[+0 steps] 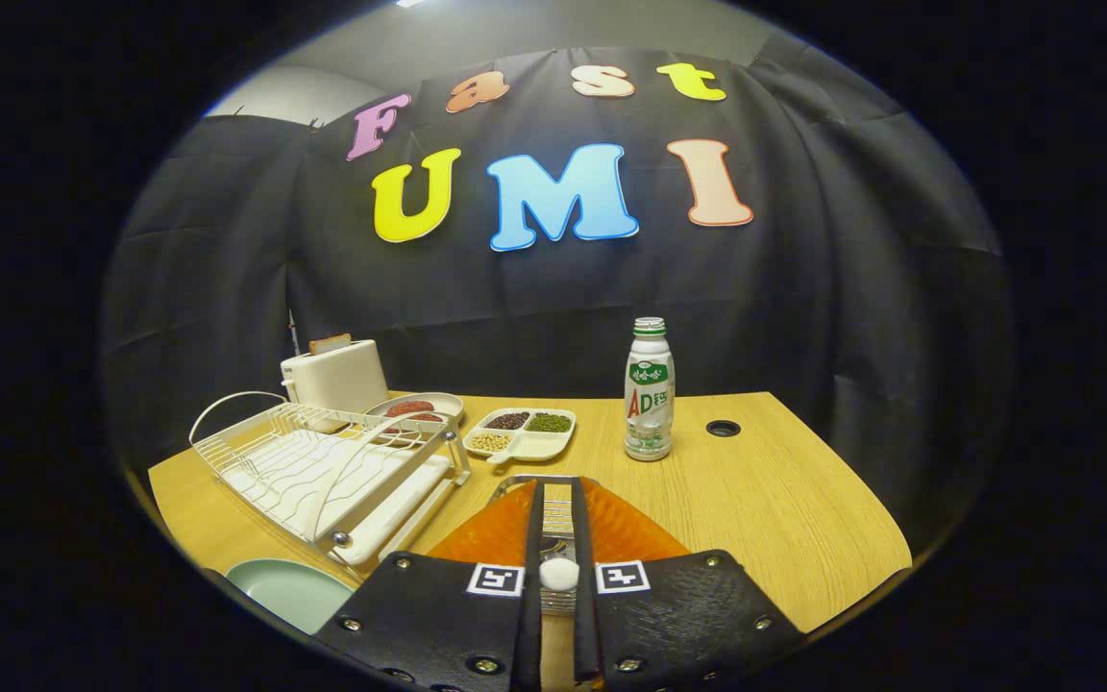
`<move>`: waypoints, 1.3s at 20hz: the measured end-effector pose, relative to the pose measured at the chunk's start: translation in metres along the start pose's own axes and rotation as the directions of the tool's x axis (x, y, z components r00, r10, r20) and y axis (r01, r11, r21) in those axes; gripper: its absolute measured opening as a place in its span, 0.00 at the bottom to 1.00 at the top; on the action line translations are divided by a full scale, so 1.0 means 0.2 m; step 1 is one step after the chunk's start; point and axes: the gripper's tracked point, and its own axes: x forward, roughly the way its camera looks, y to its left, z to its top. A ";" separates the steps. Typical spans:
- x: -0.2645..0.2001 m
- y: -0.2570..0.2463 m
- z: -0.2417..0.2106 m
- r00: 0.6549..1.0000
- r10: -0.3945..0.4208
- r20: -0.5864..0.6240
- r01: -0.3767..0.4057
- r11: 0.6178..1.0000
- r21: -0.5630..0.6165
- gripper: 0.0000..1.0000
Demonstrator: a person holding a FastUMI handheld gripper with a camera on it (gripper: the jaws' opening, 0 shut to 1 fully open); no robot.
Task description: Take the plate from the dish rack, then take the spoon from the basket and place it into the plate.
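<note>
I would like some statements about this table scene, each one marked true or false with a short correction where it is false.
1. The plate lies flat on the table, next to the dish rack. True.
2. The claw is wide open. False: its fingers stand close together, with a white spoon between them, above the orange basket.
3. The bottle lies on its side. False: it stands upright on the table.
4. A divided dish with beans sits between the dish rack and the bottle. True.
5. The toaster stands behind the dish rack. True.
</note>
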 end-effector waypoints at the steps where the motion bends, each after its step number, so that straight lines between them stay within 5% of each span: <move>1: -0.02 -0.01 0.04 1.000 -0.007 -0.002 0.007 1.000 -0.007 0.13; 14: -0.41 0.02 0.61 0.994 -0.095 0.053 0.096 0.995 -0.019 0.13; 26: -0.72 0.13 0.72 0.988 -0.147 0.037 0.149 0.988 -0.045 0.13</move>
